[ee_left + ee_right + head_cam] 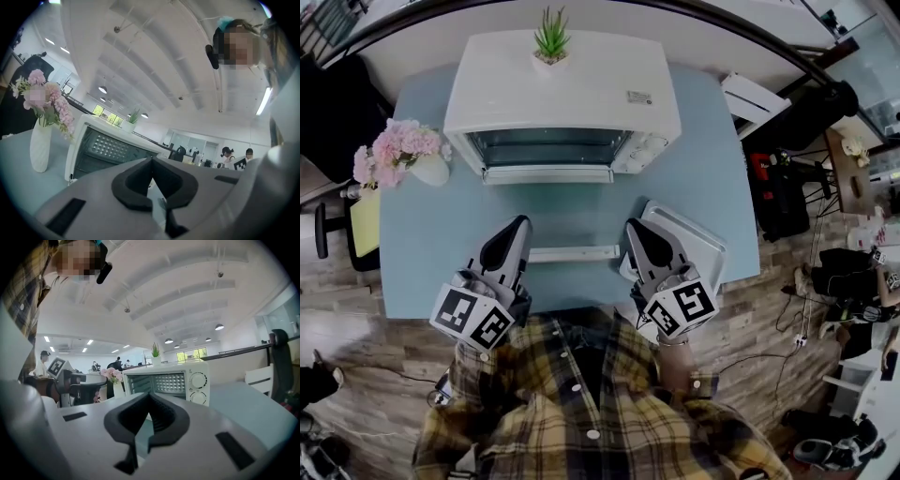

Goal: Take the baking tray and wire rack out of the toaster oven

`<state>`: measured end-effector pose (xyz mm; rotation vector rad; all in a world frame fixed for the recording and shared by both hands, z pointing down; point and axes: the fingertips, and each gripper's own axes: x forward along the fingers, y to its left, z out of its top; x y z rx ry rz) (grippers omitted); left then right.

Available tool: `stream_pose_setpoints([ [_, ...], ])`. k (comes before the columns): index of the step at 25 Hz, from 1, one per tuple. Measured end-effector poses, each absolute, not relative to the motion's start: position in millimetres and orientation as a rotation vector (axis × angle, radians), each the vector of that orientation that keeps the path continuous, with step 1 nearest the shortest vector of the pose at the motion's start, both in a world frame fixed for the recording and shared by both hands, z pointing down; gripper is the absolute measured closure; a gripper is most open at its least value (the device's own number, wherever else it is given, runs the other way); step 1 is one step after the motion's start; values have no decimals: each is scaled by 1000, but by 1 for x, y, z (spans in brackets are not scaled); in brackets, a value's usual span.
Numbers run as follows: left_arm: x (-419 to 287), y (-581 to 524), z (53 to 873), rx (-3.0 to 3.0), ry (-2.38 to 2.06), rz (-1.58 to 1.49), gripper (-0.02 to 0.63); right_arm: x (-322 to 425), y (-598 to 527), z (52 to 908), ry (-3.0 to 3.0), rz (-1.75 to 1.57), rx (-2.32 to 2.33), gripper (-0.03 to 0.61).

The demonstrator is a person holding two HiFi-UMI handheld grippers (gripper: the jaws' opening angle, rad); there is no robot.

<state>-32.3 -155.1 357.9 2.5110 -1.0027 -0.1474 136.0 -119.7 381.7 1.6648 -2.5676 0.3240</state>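
The white toaster oven (pixel 562 103) stands at the back of the blue table (pixel 422 253), its glass door folded down flat with the white handle (pixel 572 253) toward me. Its cavity (pixel 161 383) shows a dimpled back wall, also seen in the left gripper view (pixel 108 150). A pale metal baking tray (pixel 698 246) lies on the table right of the door, partly under my right gripper (pixel 633 228). That gripper is shut and holds nothing. My left gripper (pixel 522 225) is shut and holds nothing too, hovering by the handle's left end. I cannot make out a wire rack.
A small potted plant (pixel 550 42) sits on top of the oven. A white vase of pink flowers (pixel 398 155) stands at the table's left. A white chair (pixel 755 98) is beyond the right edge. The table's front edge is right below the grippers.
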Motion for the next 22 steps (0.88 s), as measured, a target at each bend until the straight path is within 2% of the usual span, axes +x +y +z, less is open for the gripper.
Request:
stream_pose_setpoints([
  [22,-45,-153,356,2523,-1033,-140,624,134,-114,381,-2560,345,1709,575],
])
